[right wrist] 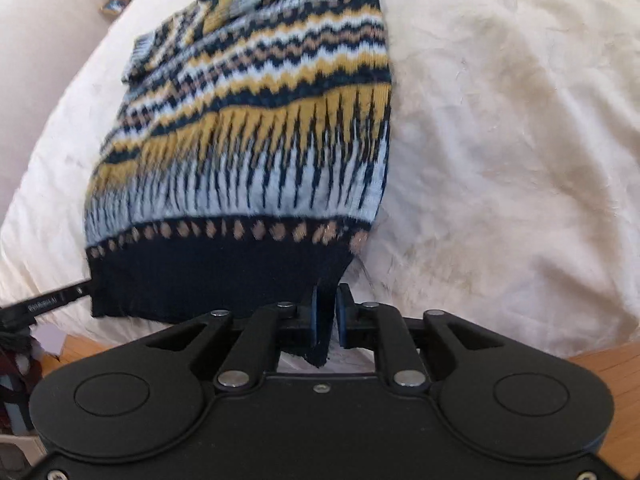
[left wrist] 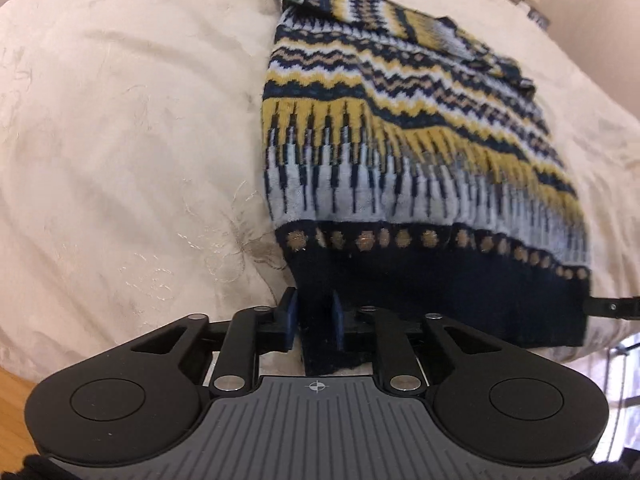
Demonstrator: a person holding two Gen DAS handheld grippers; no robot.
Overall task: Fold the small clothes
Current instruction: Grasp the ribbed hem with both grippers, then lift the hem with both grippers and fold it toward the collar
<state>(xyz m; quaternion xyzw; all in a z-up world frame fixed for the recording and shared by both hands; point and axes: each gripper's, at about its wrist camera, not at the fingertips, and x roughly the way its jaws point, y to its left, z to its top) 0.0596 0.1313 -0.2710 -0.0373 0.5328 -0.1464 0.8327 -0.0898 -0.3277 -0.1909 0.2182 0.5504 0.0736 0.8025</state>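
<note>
Gripping: left gripper (left wrist: pixel 314 322) pinches the sweater's (left wrist: pixel 400 128) dark navy hem at its left corner, the cloth running between the blue pads (left wrist: pixel 291 316).
Right gripper: right gripper (right wrist: pixel 326 316) has its fingers closed on the hem's right corner, a flap of navy knit hanging down between the pads (right wrist: pixel 313 316).
Sweater: a patterned knit in navy, mustard, pale blue and tan zigzag bands, lying lengthwise on the bed (left wrist: pixel 120 120), its hem at the near edge, its neck end towards the far edge.
Hem: lifted slightly off the cover at both held corners.
Bed: cream embroidered cover, creased; wooden floor (right wrist: pixel 600 380) shows below its near edge.
Sleeves: folded onto the body near the far end.
</note>
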